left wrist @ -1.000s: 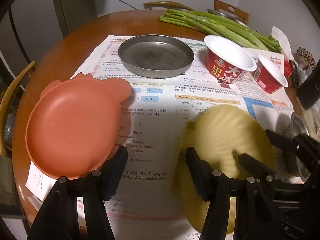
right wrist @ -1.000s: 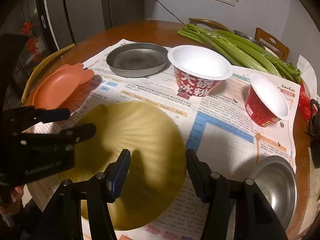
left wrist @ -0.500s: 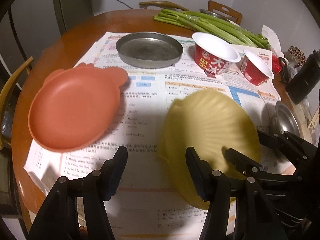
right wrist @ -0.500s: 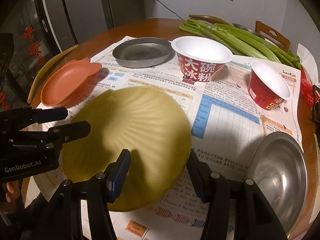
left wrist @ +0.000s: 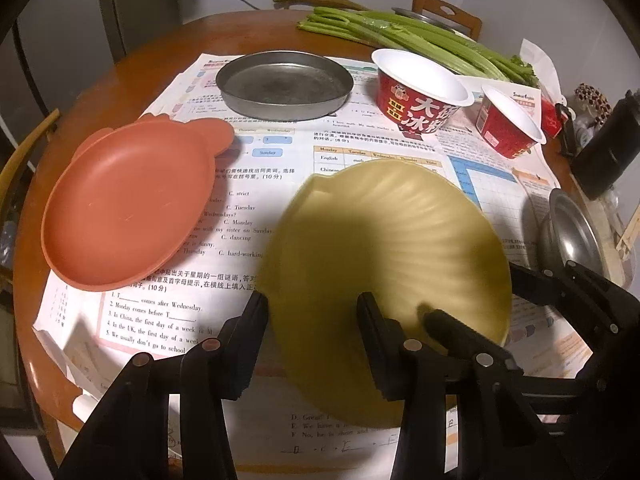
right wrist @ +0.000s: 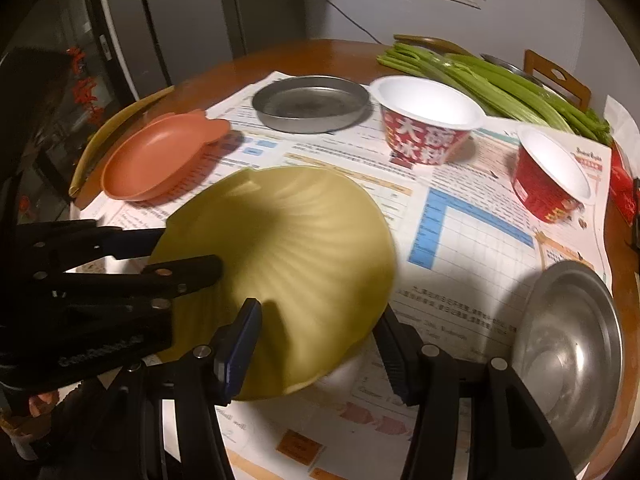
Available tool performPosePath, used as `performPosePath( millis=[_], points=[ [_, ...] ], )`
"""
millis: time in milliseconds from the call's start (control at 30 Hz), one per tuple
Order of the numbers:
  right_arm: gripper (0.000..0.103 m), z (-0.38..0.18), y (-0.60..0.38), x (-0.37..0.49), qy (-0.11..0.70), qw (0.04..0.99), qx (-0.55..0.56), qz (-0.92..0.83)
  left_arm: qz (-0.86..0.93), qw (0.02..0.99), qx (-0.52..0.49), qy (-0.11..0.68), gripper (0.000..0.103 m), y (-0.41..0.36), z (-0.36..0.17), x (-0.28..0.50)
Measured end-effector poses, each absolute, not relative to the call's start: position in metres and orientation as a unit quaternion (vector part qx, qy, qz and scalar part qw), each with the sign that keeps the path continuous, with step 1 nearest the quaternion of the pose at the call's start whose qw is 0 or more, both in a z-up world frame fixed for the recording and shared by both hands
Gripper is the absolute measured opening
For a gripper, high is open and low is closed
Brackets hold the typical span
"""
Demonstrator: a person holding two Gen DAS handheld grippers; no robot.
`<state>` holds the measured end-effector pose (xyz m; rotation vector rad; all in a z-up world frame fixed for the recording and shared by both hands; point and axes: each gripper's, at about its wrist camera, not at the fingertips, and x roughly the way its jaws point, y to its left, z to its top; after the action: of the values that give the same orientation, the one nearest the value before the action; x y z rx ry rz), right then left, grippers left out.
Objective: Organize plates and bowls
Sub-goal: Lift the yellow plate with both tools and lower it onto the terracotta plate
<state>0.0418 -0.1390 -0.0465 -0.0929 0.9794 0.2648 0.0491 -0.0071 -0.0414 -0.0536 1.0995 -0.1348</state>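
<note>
Between the spread fingers of both grippers, the yellow shell-ribbed plate [left wrist: 384, 264] hangs tilted over the newspaper [left wrist: 256, 216] (its edges blurred). The right gripper [right wrist: 320, 338] straddles its near rim, jaws apart; whether they press it I cannot tell. The left gripper [left wrist: 310, 338] is also parted around its edge. The orange plate [left wrist: 124, 208] lies leftward, well apart.

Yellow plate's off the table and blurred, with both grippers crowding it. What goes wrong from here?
1. The yellow plate is tilted and blurred, and no firm hold by the right gripper shows. It may slip.
2. The left gripper is right beside it, so fingers may collide.
3. If it swings left, it may clip the orange plate.
</note>
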Motion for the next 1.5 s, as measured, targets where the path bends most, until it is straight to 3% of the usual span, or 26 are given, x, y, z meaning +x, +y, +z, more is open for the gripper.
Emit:
performPosePath(
  millis=[433,833,1500],
  points=[
    [0.056,-0.024,-0.126,0.047,0.446,0.884,-0.058,0.128,-0.065,0.867,-0.039,0.493,0.047,0.010,-0.018,0.050],
    [0.056,0.000,-0.071,0.077,0.417,0.890,-0.086,0.165,-0.014,0.883,-0.079,0.463,0.047,0.073,0.003,0.062],
    [0.056,-0.013,0.005,0.120,0.432,0.874,-0.088,0.207,0.048,0.877,-0.101,0.466,0.047,0.152,-0.012,0.076]
  ],
)
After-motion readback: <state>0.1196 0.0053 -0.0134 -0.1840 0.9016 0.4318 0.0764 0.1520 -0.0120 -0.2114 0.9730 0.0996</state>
